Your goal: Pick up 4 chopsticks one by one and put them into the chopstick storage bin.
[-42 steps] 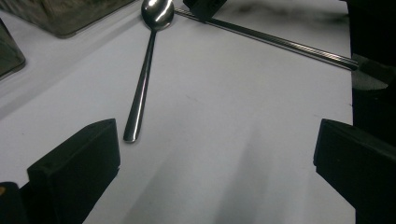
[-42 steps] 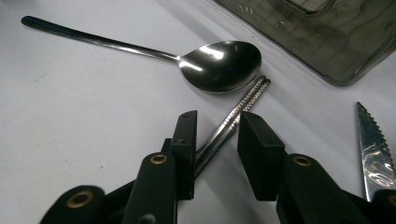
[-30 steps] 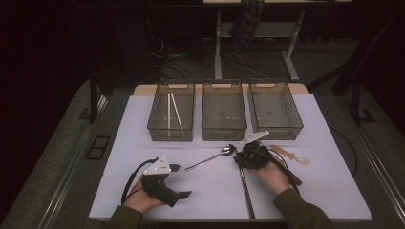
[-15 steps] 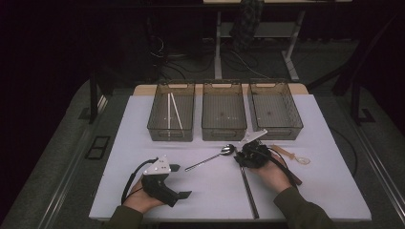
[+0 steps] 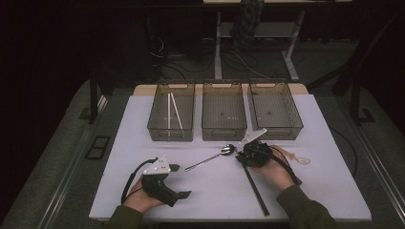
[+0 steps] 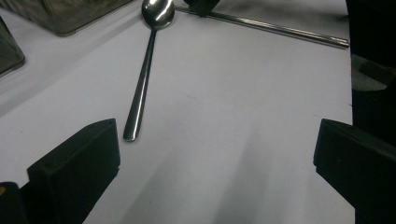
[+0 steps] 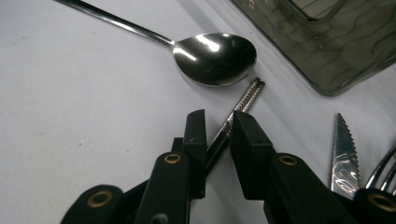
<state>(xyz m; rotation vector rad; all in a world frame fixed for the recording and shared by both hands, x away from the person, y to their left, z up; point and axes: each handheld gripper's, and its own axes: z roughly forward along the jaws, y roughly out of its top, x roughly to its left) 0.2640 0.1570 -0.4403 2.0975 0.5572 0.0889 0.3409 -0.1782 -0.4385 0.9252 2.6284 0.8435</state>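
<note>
Our right gripper (image 7: 219, 135) has its black fingers (image 7: 195, 140) closing on the metal chopsticks (image 7: 243, 105), just behind the ribbed tips; the rods sit between the pads, and the pads look about touching, narrow gap. We judge the step as grasping the chopsticks for sorting; the lift has not started. The chopsticks run long and thin across the white desk (image 5: 215, 191) from the right gripper (image 5: 251, 153) toward the near edge, dark steel, grooved at the tips. Next we need a firm pinch on both rods together, then a straight lift without nudging the spoon (image 7: 215, 58), whose shiny oval bowl lies just beside the tips. The spoon (image 5: 210, 158) is polished steel with a slim flat handle. A serrated knife (image 7: 344, 154) and fork tines (image 7: 383, 172) lie close on the right. Our left gripper (image 5: 165, 183) rests near the desk's front, fingers (image 6: 74, 163) wide apart, holding nothing. At the far side stand three smoky translucent plastic bins; the left bin (image 5: 170, 133) already holds pale chopsticks (image 5: 172, 112), likely the drop spot
</note>
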